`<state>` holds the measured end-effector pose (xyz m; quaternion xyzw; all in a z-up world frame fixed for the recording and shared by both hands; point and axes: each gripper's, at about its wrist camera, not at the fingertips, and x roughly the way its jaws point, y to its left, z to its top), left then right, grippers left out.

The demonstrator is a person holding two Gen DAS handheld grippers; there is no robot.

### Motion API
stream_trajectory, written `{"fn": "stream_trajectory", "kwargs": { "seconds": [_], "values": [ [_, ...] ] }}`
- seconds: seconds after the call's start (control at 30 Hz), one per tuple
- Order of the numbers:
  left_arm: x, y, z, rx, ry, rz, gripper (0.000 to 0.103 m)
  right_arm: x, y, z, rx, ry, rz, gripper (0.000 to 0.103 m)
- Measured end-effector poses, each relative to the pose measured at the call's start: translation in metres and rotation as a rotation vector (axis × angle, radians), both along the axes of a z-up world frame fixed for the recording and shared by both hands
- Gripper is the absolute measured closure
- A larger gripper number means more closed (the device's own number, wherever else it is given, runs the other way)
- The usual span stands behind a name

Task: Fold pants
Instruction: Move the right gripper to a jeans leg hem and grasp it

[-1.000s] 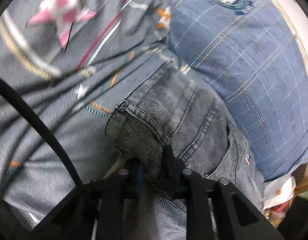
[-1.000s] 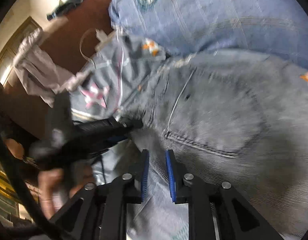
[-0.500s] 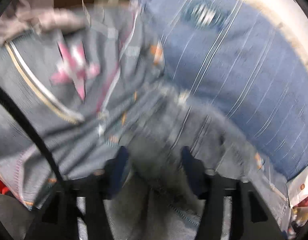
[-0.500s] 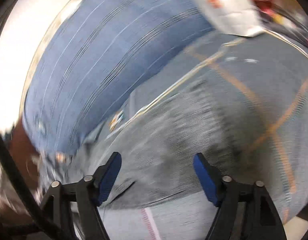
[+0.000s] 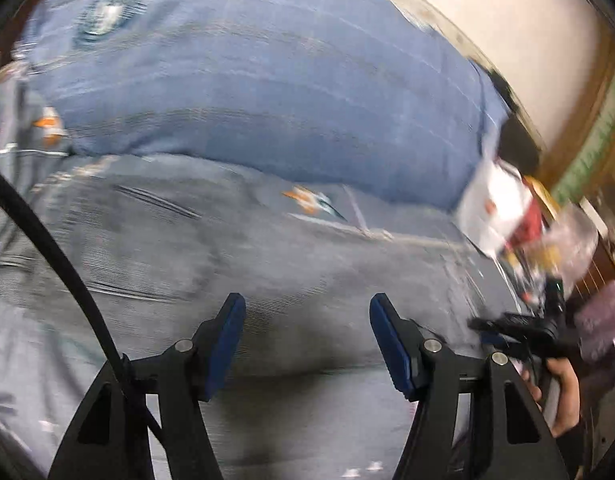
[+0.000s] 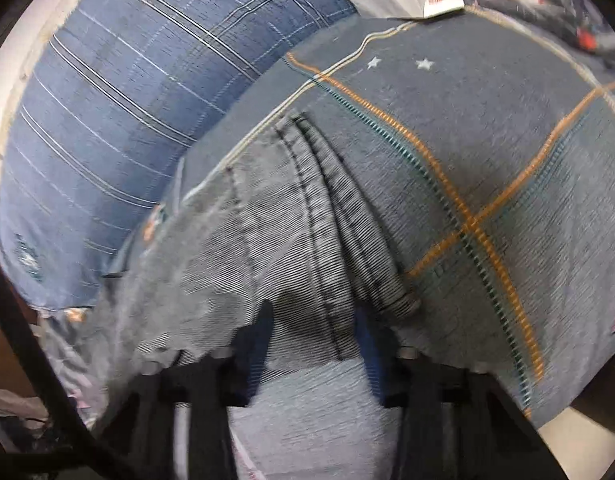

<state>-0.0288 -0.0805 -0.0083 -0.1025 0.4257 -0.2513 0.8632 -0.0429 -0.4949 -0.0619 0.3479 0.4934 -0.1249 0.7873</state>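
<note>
My right hand-held gripper point(image 6: 311, 332) has just been closing, and a bunch of the pants point(image 6: 267, 240) sits between its fingers, near the thick seam. My left hand-held gripper point(image 5: 303, 340) is wide with nothing in it, hanging over the pants, which lie on the bed point(image 6: 487, 128) by the blue pillow point(image 5: 267, 80). I think I am starting a fold. Next my left one must pinch an edge too.

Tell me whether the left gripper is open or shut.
Open. The left gripper shows its two blue pads wide apart, nothing pinched between them, above the grey jeans.
</note>
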Motion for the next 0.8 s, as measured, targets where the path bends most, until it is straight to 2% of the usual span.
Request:
{"fn": "stream_trajectory", "kwargs": {
  "seconds": [0.03, 0.1, 0.17, 0.23, 0.3, 0.37, 0.4, 0.43, 0.5, 0.53, 0.6, 0.67, 0.73, 0.8],
  "values": [
    [0.0, -0.012, -0.003, 0.0, 0.008, -0.027, 0.038, 0.002, 0.001, 0.002, -0.028, 0.001, 0.004, 0.091],
    [-0.003, -0.034, -0.008, 0.011, 0.032, -0.054, 0.038, -0.002, 0.001, 0.016, -0.027, -0.073, 0.005, 0.094],
    [-0.003, -0.052, -0.013, 0.001, 0.065, -0.1, 0.038, -0.013, -0.003, 0.04, -0.096, -0.142, -0.02, 0.095],
    [-0.003, -0.064, -0.017, 0.01, 0.086, -0.128, 0.038, -0.018, -0.007, 0.053, -0.115, -0.181, -0.01, 0.095],
    [-0.001, -0.072, -0.023, 0.02, 0.102, -0.14, 0.038, -0.013, -0.012, 0.04, -0.119, -0.121, 0.005, 0.095],
    [0.002, -0.079, -0.03, 0.03, 0.125, -0.146, 0.038, -0.002, -0.014, 0.005, -0.059, 0.034, 0.032, 0.095],
    [0.002, -0.083, -0.032, 0.029, 0.135, -0.148, 0.038, 0.001, -0.015, -0.001, -0.031, 0.04, 0.023, 0.093],
    [0.0, -0.086, -0.032, 0.024, 0.141, -0.152, 0.038, -0.005, -0.02, 0.008, -0.015, -0.019, -0.004, 0.09],
    [-0.005, -0.092, -0.032, 0.025, 0.137, -0.163, 0.038, -0.016, -0.028, 0.02, 0.009, -0.104, -0.058, 0.065],
    [-0.009, -0.1, -0.031, 0.036, 0.124, -0.18, 0.038, -0.022, -0.032, 0.026, 0.014, -0.126, -0.095, 0.042],
    [-0.015, -0.115, -0.029, 0.067, 0.088, -0.221, 0.038, -0.03, -0.037, 0.04, 0.039, -0.201, -0.129, 0.04],
    [-0.023, -0.139, -0.027, 0.123, 0.045, -0.284, 0.038, -0.026, -0.043, 0.06, 0.119, -0.278, -0.104, 0.039],
    [-0.029, -0.162, -0.025, 0.157, 0.01, -0.348, 0.038, -0.011, -0.05, 0.076, 0.124, -0.294, -0.075, 0.036],
    [-0.036, -0.185, -0.025, 0.186, -0.023, -0.399, 0.038, 0.012, -0.059, 0.083, 0.075, -0.265, -0.038, 0.036]
  ]
}}
